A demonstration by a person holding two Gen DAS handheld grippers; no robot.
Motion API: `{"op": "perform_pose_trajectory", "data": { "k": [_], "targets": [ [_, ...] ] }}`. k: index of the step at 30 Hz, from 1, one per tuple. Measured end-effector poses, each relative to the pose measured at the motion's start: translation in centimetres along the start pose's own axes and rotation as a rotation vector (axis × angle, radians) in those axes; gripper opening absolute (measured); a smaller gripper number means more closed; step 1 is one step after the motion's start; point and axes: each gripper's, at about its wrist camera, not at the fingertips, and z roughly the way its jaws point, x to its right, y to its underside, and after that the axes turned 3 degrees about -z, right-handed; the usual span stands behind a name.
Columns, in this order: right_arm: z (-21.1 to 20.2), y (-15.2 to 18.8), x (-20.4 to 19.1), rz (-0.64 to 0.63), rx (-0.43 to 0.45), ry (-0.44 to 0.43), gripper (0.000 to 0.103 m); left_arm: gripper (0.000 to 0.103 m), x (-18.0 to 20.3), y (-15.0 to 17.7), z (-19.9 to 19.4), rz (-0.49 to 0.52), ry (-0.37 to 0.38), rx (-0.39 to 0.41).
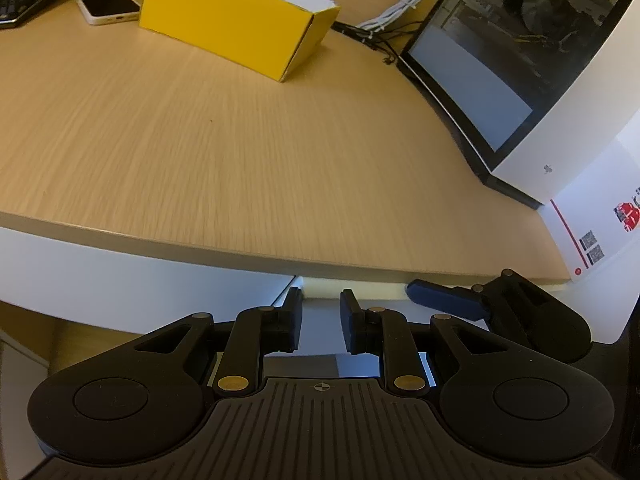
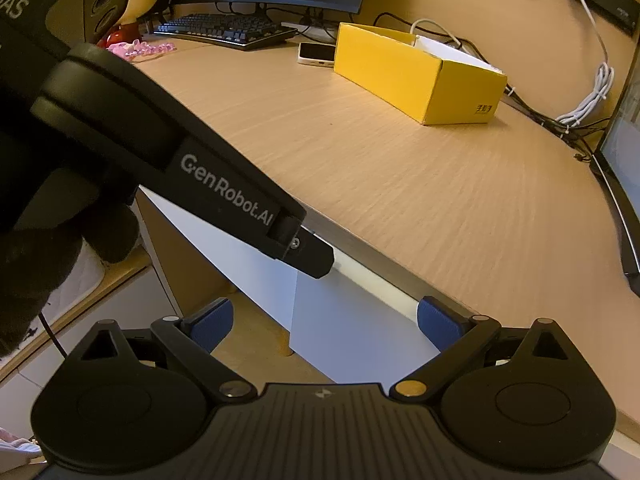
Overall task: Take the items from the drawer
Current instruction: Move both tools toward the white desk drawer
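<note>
A white drawer front [image 1: 152,280] sits closed under the wooden desk edge [image 1: 240,248], with a vertical seam beside it. No drawer contents show. My left gripper [image 1: 321,310] is right at the top of this white front, near the seam, its fingers a narrow gap apart with nothing between them. In the right wrist view the left gripper's fingertip [image 2: 316,260] touches the gap under the desk edge [image 2: 400,264]. My right gripper [image 2: 326,320] is wide open and empty, just below and right of it, facing the white front [image 2: 352,332]. One of the right gripper's blue fingers [image 1: 444,300] shows in the left wrist view.
On the desk lie a yellow open box [image 2: 416,76], a white phone [image 2: 316,54], a keyboard [image 2: 228,30] and white cables [image 2: 592,96]. A white computer case [image 1: 540,72] stands at the right. A gloved hand [image 2: 36,248] holds the left gripper.
</note>
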Motion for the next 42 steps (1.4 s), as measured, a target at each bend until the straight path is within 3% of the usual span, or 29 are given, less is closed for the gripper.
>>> {"op": "perform_pose_trajectory", "data": {
  "k": [9, 13, 21, 42],
  "targets": [
    [0.3, 0.3, -1.1, -0.055, 0.011, 0.053, 0.099, 0.018, 0.6, 0.4, -0.1, 0.067, -0.036, 0.067],
    [0.6, 0.7, -1.8, -0.095, 0.016, 0.100, 0.099, 0.019, 0.9, 0.4, 0.0, 0.116, -0.042, 0.057],
    [0.7, 0.0, -1.3, -0.067, 0.001, 0.037, 0.103, 0.022, 0.9, 0.3, 0.1, 0.125, -0.027, 0.032],
    [0.2, -0.1, -1.6, -0.028, -0.005, -0.003, 0.103, 0.026, 1.2, 0.3, 0.1, 0.125, -0.023, 0.015]
  ]
}}
